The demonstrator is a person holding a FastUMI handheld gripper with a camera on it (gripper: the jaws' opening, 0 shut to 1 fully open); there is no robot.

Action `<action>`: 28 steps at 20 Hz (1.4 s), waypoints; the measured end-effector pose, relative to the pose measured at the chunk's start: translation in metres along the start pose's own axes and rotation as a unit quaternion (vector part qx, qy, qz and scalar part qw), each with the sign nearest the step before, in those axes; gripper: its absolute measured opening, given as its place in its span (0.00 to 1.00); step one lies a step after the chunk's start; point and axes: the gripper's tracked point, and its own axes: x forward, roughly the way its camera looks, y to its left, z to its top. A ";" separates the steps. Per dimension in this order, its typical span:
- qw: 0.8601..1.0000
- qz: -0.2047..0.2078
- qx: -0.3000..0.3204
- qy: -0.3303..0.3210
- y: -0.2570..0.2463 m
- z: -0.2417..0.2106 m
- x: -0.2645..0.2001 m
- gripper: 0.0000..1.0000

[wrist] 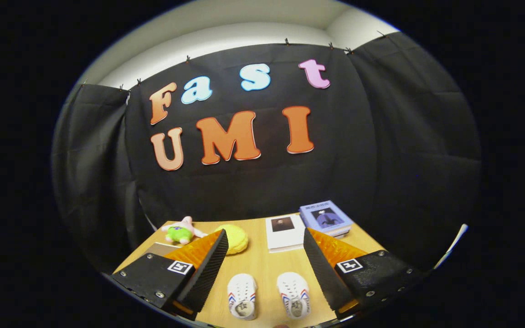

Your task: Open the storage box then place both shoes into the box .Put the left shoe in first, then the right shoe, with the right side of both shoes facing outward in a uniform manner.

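Two small white sneakers (267, 296) lie between the wide-open, empty gripper (266, 266) fingers; likely light and soft, best pinched across the heel collar.

Your gripper (265, 257) hangs with its fingers spread wide and nothing between them; the finger (208, 269) faces carry a fine ribbed, matt texture, and the blocks behind them look like matt plastic with metal screw heads. You are working over a table (262, 264) of smooth, light wood-grain finish. The two shoes (268, 295) show cloth uppers with laces. The plush toy (179, 231) is soft fabric. The yellow item (236, 238) has a bumpy, quilted surface. The two books (306, 228) have smooth paper covers.
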 end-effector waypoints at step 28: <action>0.716 0.412 0.406 0.391 0.205 -0.233 0.053 0.98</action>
